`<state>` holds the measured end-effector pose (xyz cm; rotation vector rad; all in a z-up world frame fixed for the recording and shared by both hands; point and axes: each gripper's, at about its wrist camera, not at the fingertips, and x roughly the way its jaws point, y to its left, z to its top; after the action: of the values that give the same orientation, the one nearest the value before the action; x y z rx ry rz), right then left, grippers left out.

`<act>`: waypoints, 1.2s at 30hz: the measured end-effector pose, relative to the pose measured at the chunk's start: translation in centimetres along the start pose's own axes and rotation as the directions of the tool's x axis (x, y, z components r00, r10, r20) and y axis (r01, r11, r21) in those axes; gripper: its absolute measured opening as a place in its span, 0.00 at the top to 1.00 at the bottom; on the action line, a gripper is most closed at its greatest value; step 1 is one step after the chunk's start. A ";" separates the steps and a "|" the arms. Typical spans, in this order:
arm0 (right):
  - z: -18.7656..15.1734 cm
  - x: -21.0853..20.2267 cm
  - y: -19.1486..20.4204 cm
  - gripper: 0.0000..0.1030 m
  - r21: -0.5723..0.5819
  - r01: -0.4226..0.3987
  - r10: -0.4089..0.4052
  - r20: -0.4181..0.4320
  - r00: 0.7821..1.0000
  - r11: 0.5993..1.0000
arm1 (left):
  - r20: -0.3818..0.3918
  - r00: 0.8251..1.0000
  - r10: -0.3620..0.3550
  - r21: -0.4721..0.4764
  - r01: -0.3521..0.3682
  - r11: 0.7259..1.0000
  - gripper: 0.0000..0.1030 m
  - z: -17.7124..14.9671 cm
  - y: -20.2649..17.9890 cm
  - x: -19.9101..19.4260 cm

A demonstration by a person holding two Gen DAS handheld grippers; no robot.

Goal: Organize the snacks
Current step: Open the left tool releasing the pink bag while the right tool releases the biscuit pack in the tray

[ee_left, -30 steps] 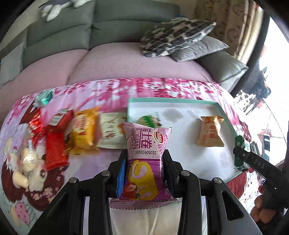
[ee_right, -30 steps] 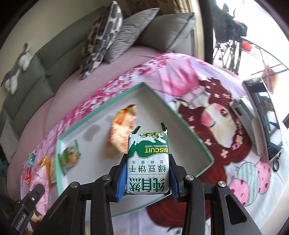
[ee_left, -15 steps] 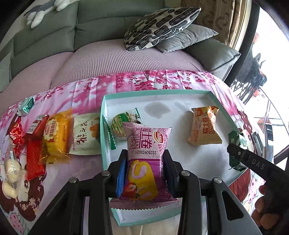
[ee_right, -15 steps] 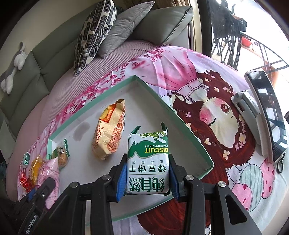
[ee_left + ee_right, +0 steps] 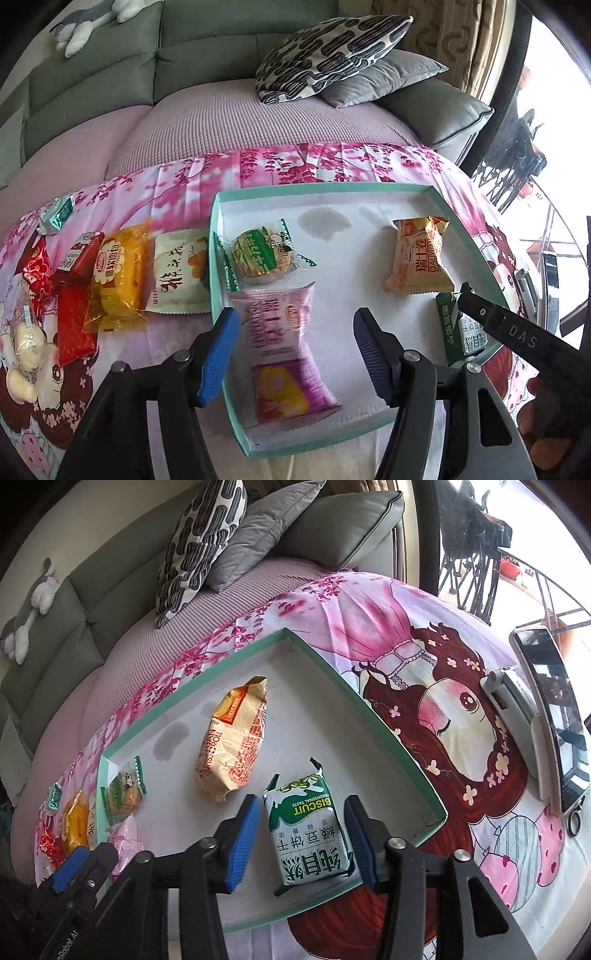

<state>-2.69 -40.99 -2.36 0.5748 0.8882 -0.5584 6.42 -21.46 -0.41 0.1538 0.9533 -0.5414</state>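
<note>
Jaws of both grippers, clenched on packets a second ago, have just been opening: left gripper (image 5: pixel 291 354) stands released around the pink packet (image 5: pixel 284 347), right gripper (image 5: pixel 299 838) around the green biscuit packet (image 5: pixel 310 830); both packets lie inside the teal tray (image 5: pixel 218 258) near its front rim; bare tray floor remains beyond, past the orange packet (image 5: pixel 232 746).

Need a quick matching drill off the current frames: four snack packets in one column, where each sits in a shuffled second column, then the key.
Things
1. pink swiss roll packet
2. green biscuit packet
3. orange swiss roll packet
4. yellow cake packet

Places
A. on the cloth, outside the tray
B. in the tray, between the open left gripper pads
C. in the tray, between the open right gripper pads
D. in the tray, far side, clear of both grippers

Pairs: 1-B, 2-C, 3-D, 4-A
</note>
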 end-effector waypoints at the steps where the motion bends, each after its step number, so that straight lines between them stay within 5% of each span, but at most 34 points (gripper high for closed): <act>1: 0.0 0.0 0.1 0.42 -0.004 0.002 -0.002 -0.002 1.000 1.000 | -0.004 1.000 0.001 -0.008 -0.001 1.000 0.31 0.0 0.2 0.0; 6: -0.2 0.0 1.1 0.27 -0.045 0.027 -0.027 -0.014 1.000 0.999 | -0.023 0.999 0.047 -0.059 -0.049 0.997 0.20 0.1 1.5 0.0; 22: -1.4 -1.2 5.1 0.04 -0.164 0.015 -0.011 0.024 1.000 0.986 | -0.131 0.953 0.273 -0.164 -0.292 0.942 0.20 -0.8 5.9 -0.3; 36: -3.6 -1.7 9.8 0.00 -0.277 -0.076 0.084 0.016 0.996 0.958 | -0.128 0.942 0.311 -0.296 -0.336 0.894 0.14 -1.7 10.9 -2.5</act>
<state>0.89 -31.17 -0.52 0.3469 0.8945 -0.3596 9.50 -10.54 -0.58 0.0443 1.0522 -0.0708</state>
